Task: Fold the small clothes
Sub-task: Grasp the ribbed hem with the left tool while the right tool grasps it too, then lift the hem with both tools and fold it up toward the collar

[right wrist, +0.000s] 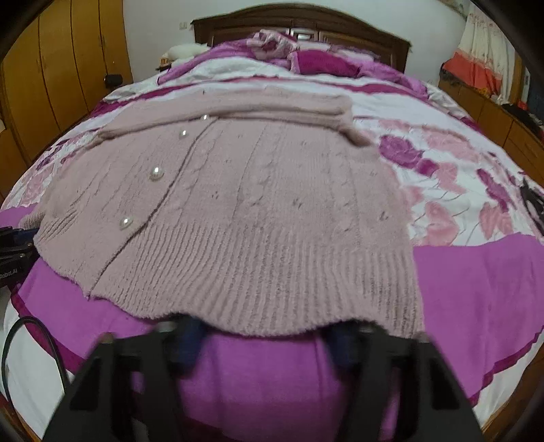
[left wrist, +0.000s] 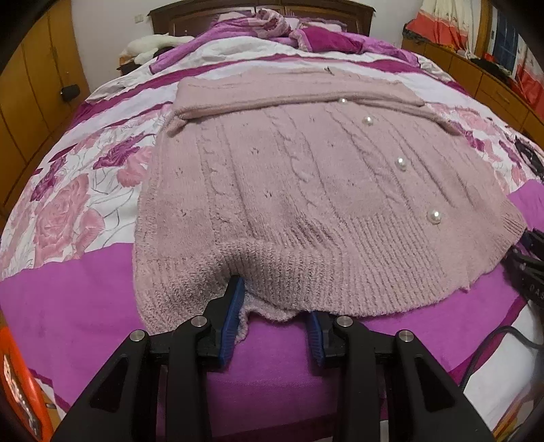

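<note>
While the pink knitted cardigan (left wrist: 306,190) lies flat in the middle of the flowered bedspread (left wrist: 74,204), its ribbed hem on the side near the camera, the left gripper (left wrist: 272,306) reaches this hem in the left wrist view; the blue pad of one finger (left wrist: 233,316) presses into a raised fold of the hem, the other blue pad goes under the edge, so the fingers are closed on the cardigan hem. Four pearl buttons (left wrist: 401,164) run in a line up the cardigan, right of its middle, and a sleeve (left wrist: 306,102) is folded across its far part. At the right edge of the cardigan, a piece of the other black tool shows. In the right wrist view the right gripper (right wrist: 268,343) is blurred below the hem of the cardigan (right wrist: 255,210), the hem hanging over its fingertips; I cannot tell if the pads press on the knit. Beyond the cardigan stands the wooden headboard (right wrist: 306,20)
</note>
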{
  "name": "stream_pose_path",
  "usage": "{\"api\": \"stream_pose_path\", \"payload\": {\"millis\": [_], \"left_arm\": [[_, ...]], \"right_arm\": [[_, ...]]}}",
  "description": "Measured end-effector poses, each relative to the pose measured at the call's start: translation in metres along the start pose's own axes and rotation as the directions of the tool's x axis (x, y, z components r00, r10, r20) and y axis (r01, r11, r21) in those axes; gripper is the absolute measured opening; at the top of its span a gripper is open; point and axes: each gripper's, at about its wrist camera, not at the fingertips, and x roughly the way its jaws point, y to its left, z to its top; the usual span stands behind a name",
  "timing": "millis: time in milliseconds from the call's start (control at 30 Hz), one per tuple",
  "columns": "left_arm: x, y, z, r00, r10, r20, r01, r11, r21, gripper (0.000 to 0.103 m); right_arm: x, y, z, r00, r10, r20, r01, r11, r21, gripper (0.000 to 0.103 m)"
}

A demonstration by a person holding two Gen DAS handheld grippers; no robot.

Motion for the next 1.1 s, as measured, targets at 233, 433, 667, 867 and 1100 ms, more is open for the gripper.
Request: {"api": "stream_pose_path", "payload": {"millis": [233, 433, 667, 867, 1100], "left_arm": [[-0.008, 0.006, 0.002, 0.999, -0.043, 0.031, 0.044, 0.999, -0.028, 0.0], [-0.022, 0.008, 0.009, 0.993, -0.077, 0.085, 0.082, 0.995, -0.05, 0.0], [-0.042, 0.007, 0.028, 0.981, -0.093, 0.172, 0.103, 0.993, -0.05, 0.0], [-0.042, 0.007, 0.036, 0.98, -0.089, 0.176, 0.101, 0.993, -0.056, 0.0], [-0.033, 0.008, 0.027, 0.986, -0.095, 0.14, 0.105, 0.992, -0.066, 0.0]], "right_arm": [[-0.014, -0.016, 0.006, 0.997, 0.037, 0.072, -0.042, 0.997, 0.071, 0.002], [-0.022, -0.013, 0.009, 0.993, 0.048, 0.107, -0.053, 0.997, 0.049, 0.001], [-0.047, -0.011, 0.034, 0.979, 0.066, 0.193, -0.067, 0.998, 0.003, 0.0], [-0.052, -0.008, 0.049, 0.976, 0.071, 0.204, -0.06, 0.996, -0.061, 0.0], [-0.055, -0.001, 0.021, 0.991, 0.085, 0.101, -0.066, 0.981, -0.18, 0.066]]}}
